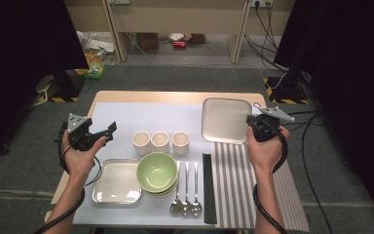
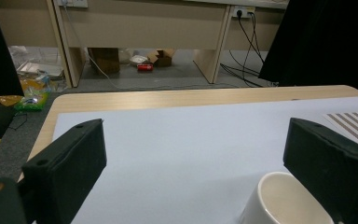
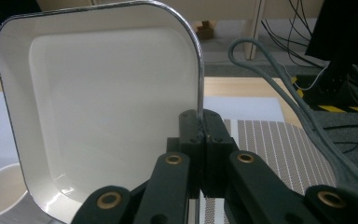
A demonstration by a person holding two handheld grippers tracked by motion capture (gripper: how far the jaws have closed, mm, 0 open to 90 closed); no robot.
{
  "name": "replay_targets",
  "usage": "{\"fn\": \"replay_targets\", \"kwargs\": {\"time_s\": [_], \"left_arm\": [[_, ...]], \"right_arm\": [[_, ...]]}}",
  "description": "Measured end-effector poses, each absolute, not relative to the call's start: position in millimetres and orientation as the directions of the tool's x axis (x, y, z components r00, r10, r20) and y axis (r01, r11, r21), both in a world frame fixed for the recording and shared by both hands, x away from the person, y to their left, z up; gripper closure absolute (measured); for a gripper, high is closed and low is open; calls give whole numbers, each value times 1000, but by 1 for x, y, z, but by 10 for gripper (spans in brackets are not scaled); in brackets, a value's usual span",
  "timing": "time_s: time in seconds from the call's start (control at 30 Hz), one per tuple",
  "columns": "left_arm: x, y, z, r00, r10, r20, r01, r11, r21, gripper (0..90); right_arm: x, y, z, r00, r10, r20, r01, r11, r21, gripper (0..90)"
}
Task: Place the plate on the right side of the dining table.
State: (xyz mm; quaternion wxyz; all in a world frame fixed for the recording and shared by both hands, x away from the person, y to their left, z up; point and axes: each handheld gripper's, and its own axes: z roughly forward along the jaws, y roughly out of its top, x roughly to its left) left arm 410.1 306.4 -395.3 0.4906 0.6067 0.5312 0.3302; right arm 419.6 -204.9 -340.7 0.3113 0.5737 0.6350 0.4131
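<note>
A square cream plate with a metal rim (image 1: 226, 119) is at the back right of the table, over the far end of the striped mat (image 1: 233, 185). My right gripper (image 1: 249, 122) is shut on its right rim. In the right gripper view the plate (image 3: 107, 107) stands tilted, its rim pinched between the closed jaws of that gripper (image 3: 204, 122). My left gripper (image 1: 109, 132) is held open above the pale blue mat (image 1: 126, 114), left of three white cups (image 1: 159, 141). The left gripper view shows its jaws (image 2: 193, 140) wide apart, with one cup (image 2: 284, 200) just ahead by the right jaw.
A second square plate (image 1: 117, 181) lies at the front left, beside stacked green bowls (image 1: 157, 171). Three spoons (image 1: 186, 187) and black chopsticks (image 1: 208, 187) lie to the right of the bowls. Cables (image 1: 316, 161) trail on the floor to the right.
</note>
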Motion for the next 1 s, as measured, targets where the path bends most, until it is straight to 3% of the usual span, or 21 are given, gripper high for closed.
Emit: {"fn": "replay_targets", "kwargs": {"time_s": [1.0], "left_arm": [[402,315,-411,191,971,-144,321,77,944,57]], "right_arm": [[409,-259,-365,-47,995,91,557,-49,829,894]]}}
